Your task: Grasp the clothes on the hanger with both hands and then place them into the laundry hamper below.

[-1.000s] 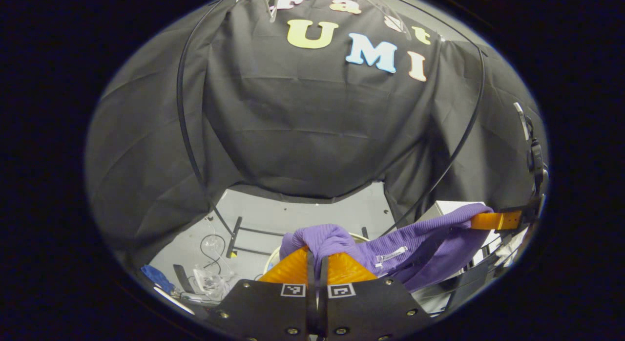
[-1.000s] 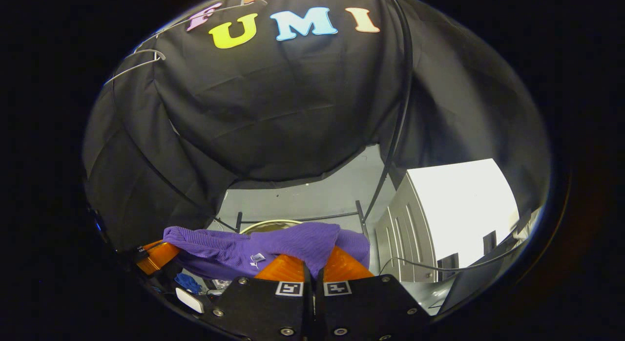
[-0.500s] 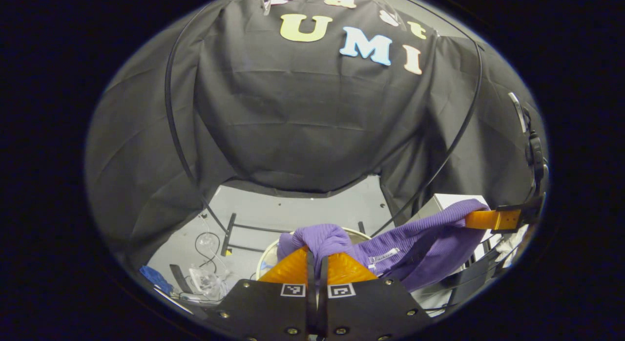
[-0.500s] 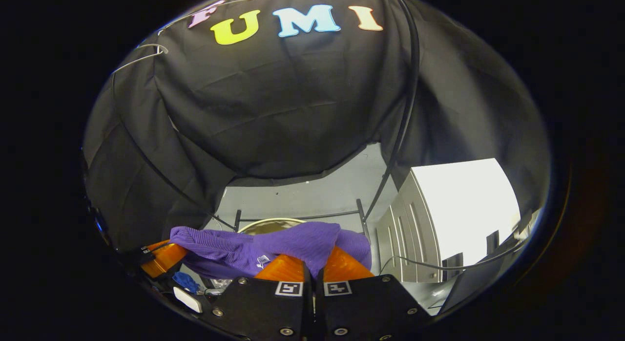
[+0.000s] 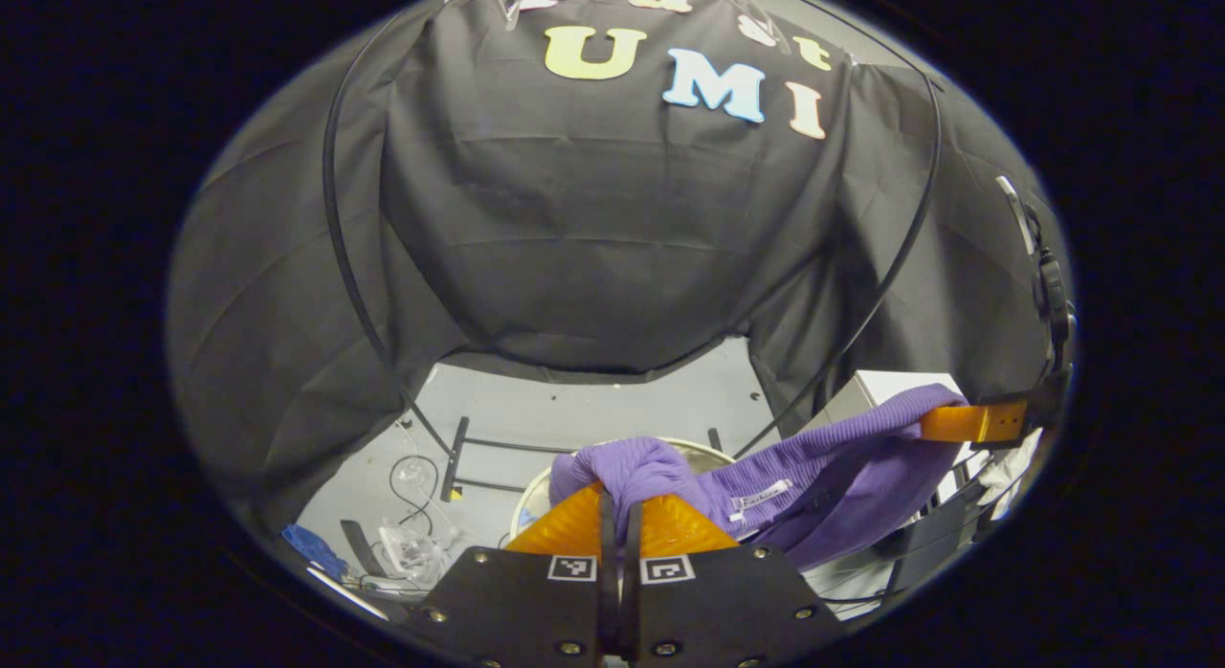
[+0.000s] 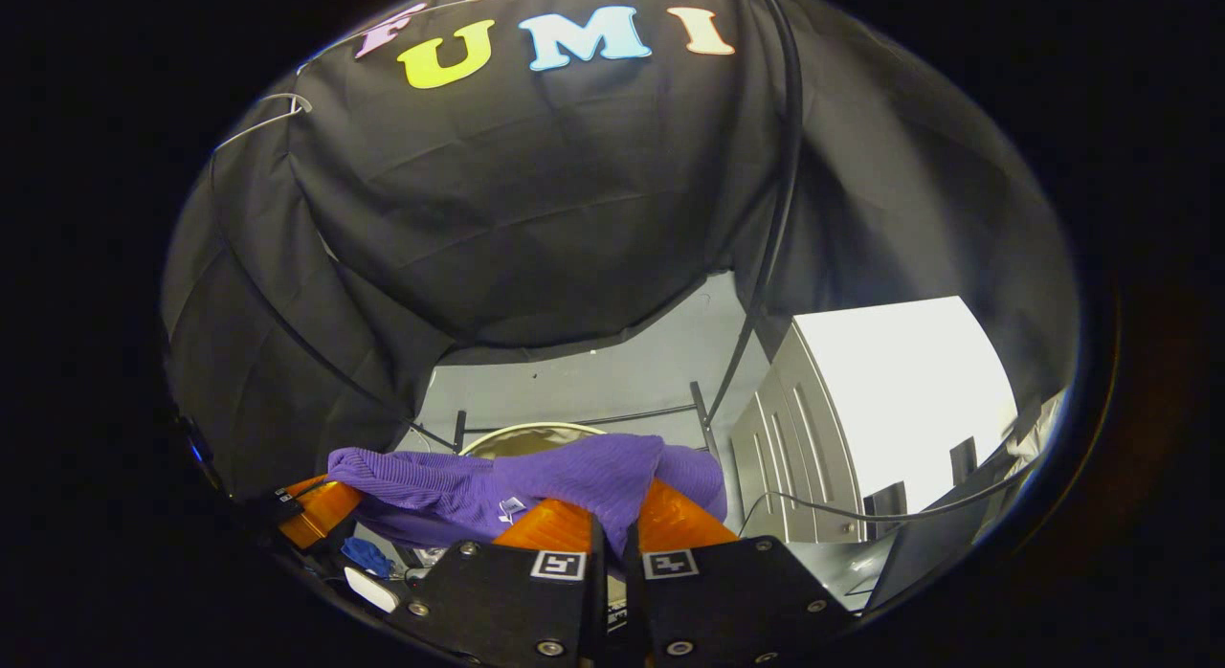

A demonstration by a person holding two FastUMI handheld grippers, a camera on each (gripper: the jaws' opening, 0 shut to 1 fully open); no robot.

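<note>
A purple ribbed garment [image 5: 823, 457] hangs stretched between my two grippers, above the hamper. My left gripper [image 5: 620, 501] is shut on one bunched end of it. In the left gripper view the right gripper [image 5: 967, 424] holds the far end at the right edge. My right gripper [image 6: 612, 515] is shut on the garment [image 6: 574, 472], and the left gripper [image 6: 321, 510] pinches its other end at the lower left. The round pale rim of the laundry hamper [image 6: 517, 431] shows just behind the cloth, also the hamper [image 5: 531, 491] below the left gripper. An empty wire hanger [image 6: 263, 118] hangs at the upper left.
A black metal stand frame [image 5: 478, 453] sits on the grey floor behind the hamper. Cables, a clear plastic bag [image 5: 412, 548] and a blue item [image 5: 311, 544] lie at the lower left. A white cabinet [image 6: 890, 410] stands to the right.
Both grippers keep their hold on the garment. The views shift only slightly; the right gripper view has tilted a little.
</note>
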